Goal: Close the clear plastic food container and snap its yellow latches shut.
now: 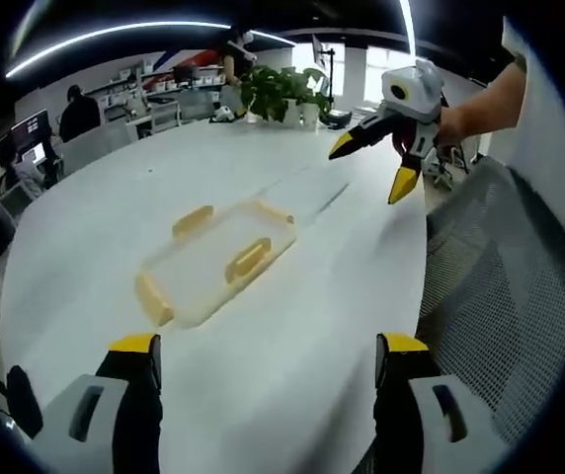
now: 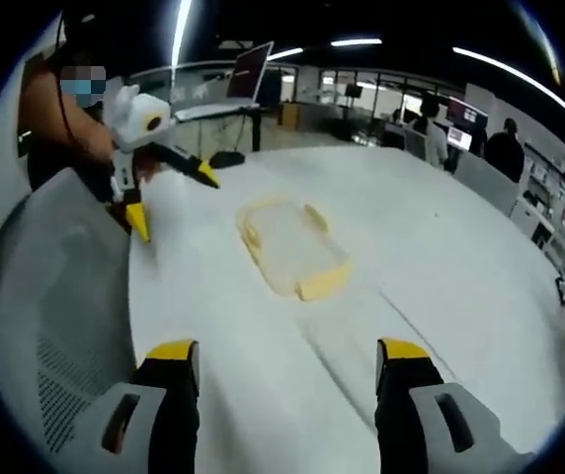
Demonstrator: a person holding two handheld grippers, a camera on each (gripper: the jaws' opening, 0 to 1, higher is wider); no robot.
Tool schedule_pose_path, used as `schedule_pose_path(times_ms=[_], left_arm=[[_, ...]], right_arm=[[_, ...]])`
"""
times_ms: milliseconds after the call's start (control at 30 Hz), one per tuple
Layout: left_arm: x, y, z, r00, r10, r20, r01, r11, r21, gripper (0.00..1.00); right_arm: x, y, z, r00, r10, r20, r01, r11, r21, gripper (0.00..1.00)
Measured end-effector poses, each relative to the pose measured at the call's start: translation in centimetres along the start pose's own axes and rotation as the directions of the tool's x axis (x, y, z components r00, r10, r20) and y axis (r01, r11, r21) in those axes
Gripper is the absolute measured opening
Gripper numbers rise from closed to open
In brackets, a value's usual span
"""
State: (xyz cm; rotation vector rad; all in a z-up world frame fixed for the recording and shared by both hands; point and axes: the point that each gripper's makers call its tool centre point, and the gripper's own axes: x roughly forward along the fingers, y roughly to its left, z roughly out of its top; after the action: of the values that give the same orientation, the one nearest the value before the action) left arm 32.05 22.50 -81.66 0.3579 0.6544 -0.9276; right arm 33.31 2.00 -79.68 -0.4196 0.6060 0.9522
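A: While both grippers hang above the white table (image 1: 292, 326), where does the clear plastic food container (image 1: 213, 262) sit?

B: Left gripper view: centre-left of frame, flat on the table, yellow latches (image 1: 247, 259) along its edges. Right gripper view: container (image 2: 292, 247) at upper centre, untouched.

A: Tool state?

B: Left gripper (image 1: 268, 360) jaws wide, nothing between them. Right gripper (image 2: 287, 365) likewise wide and empty.

A: Differences between views?

B: Left view catches the right gripper (image 1: 371, 163) at upper right, plus a potted plant (image 1: 282, 89) at top. Right view catches the left gripper (image 2: 169, 197) at upper left, and a mesh chair back (image 2: 50, 296) at lower left.
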Motion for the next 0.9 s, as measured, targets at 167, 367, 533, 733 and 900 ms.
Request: schedule_pose_path(times_ms=[167,367,533,733,900], left_arm=[[0.3,0.2,0.1,1.0,0.003,0.006,-0.003,1.0,-0.011,0.9],[0.9,0.6,0.0,1.0,0.002,-0.001,-0.002,1.0,-0.005,0.89],[1.2,0.9,0.2,1.0,0.012,0.009,-0.012,1.0,-0.015,0.89],[1.3,1.0,0.2,1.0,0.017,0.013,-0.017,1.0,-0.022,0.89],[1.4,1.4,0.2,1.0,0.02,0.011,-0.02,1.0,-0.025,0.88]], right_arm=[[0.6,0.3,0.1,1.0,0.01,-0.003,-0.01,1.0,-0.008,0.73],[1.2,0.6,0.4,1.0,0.018,0.003,-0.018,1.0,-0.011,0.73],[1.5,0.4,0.5,1.0,0.02,0.004,-0.019,1.0,-0.012,0.73],[1.7,-0.1,0.6,1.0,0.016,0.006,-0.016,1.0,-0.015,0.73],[1.9,-0.3,1.0,1.0,0.017,0.009,-0.017,0.999,-0.028,0.73]])
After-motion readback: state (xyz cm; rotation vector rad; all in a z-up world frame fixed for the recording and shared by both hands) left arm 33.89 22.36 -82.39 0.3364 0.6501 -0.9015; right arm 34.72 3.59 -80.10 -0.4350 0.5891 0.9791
